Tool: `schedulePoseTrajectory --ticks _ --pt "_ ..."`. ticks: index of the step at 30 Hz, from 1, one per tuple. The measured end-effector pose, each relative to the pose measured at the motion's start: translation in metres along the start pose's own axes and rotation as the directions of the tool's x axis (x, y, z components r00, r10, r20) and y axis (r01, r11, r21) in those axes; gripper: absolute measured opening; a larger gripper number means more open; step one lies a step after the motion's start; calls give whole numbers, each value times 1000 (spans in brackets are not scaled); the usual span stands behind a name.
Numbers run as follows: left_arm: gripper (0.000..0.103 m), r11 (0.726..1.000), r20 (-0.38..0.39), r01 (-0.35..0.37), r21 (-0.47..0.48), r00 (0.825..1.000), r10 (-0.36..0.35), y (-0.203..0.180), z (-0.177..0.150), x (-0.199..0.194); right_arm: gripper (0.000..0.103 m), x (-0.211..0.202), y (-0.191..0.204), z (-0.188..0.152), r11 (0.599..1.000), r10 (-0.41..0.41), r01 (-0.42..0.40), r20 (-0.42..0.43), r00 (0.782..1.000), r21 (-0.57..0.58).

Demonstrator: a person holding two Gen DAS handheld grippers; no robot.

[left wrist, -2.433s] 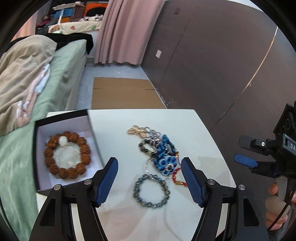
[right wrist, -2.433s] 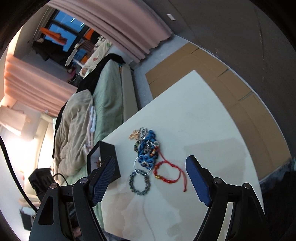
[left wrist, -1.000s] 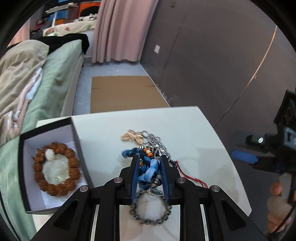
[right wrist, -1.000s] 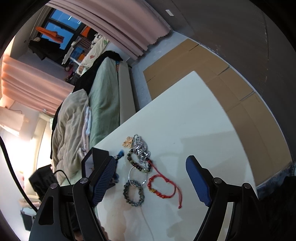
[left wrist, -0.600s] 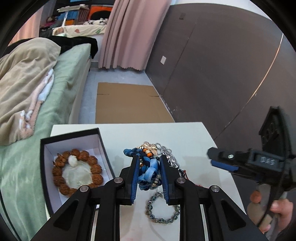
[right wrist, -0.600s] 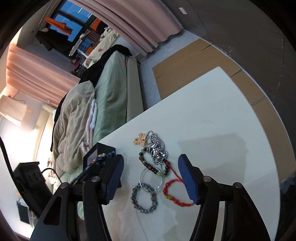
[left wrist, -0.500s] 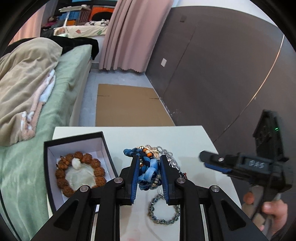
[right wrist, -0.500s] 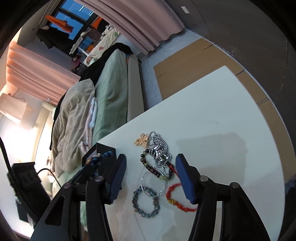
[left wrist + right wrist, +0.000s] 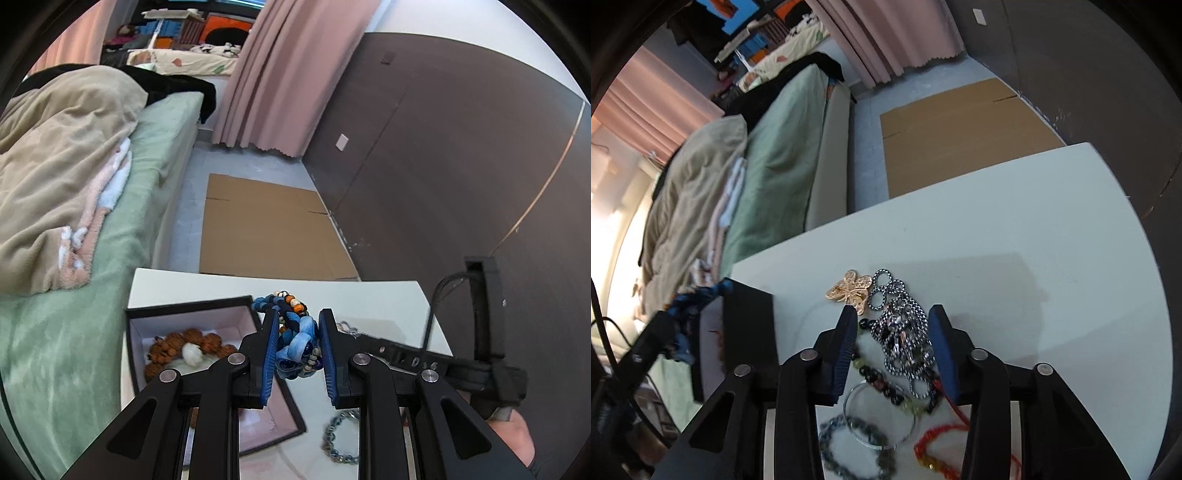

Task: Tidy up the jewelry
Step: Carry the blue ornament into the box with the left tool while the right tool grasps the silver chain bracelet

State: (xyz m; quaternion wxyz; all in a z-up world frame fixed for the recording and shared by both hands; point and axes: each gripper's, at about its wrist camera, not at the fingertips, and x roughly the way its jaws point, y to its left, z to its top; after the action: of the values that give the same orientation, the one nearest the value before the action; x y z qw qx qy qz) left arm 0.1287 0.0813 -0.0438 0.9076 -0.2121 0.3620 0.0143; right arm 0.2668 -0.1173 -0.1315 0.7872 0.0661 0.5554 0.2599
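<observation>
Left gripper [image 9: 297, 345] clamped on blue braided bracelet [image 9: 295, 350] above black box [image 9: 192, 310] by table's [image 9: 1034, 229] left edge, right gripper [image 9: 892, 341] jaws apart, just narrowing astride silver chain [image 9: 903, 332], pads not touching.

Table [image 9: 1015, 221]: smooth white top, faint sheen. Box [image 9: 184, 306]: matt black card outside, pale lining. Brown bracelet [image 9: 192, 343]: rough, knobbly beads. Blue bracelet [image 9: 295, 343]: knotted cord, glossy beads. Chain [image 9: 905, 332]: shiny woven metal. Butterfly [image 9: 851, 290]: bright gold metal filigree. Red bracelet [image 9: 938, 450]: braided cord. Blanket [image 9: 59, 147], upper left: soft beige fleece. Floor cardboard [image 9: 266, 229]: matt brown.
</observation>
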Motion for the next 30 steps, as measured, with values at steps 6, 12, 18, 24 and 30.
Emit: schedulePoseTrajectory --ticks 6,12,18,24,30 --pt "23 1000 6 2 -20 1000 -2 10 2 -6 40 6 18 -4 985 -133 132 -3 991 -110" --pt "23 1000 5 -1 -30 1000 1 14 -1 -10 24 2 20 -8 979 -153 154 17 988 -130" --pt "23 999 -7 -6 -47 1000 5 17 -5 -15 17 -4 -1 -14 1000 4 -4 -21 1000 -26" --pt "23 998 -19 -10 -66 1000 9 20 -7 -16 17 -31 -6 -15 992 119 -121 49 992 22" --pt "63 994 -36 -5 -106 999 2 27 -10 -21 17 -61 5 -18 979 203 -206 136 970 9"
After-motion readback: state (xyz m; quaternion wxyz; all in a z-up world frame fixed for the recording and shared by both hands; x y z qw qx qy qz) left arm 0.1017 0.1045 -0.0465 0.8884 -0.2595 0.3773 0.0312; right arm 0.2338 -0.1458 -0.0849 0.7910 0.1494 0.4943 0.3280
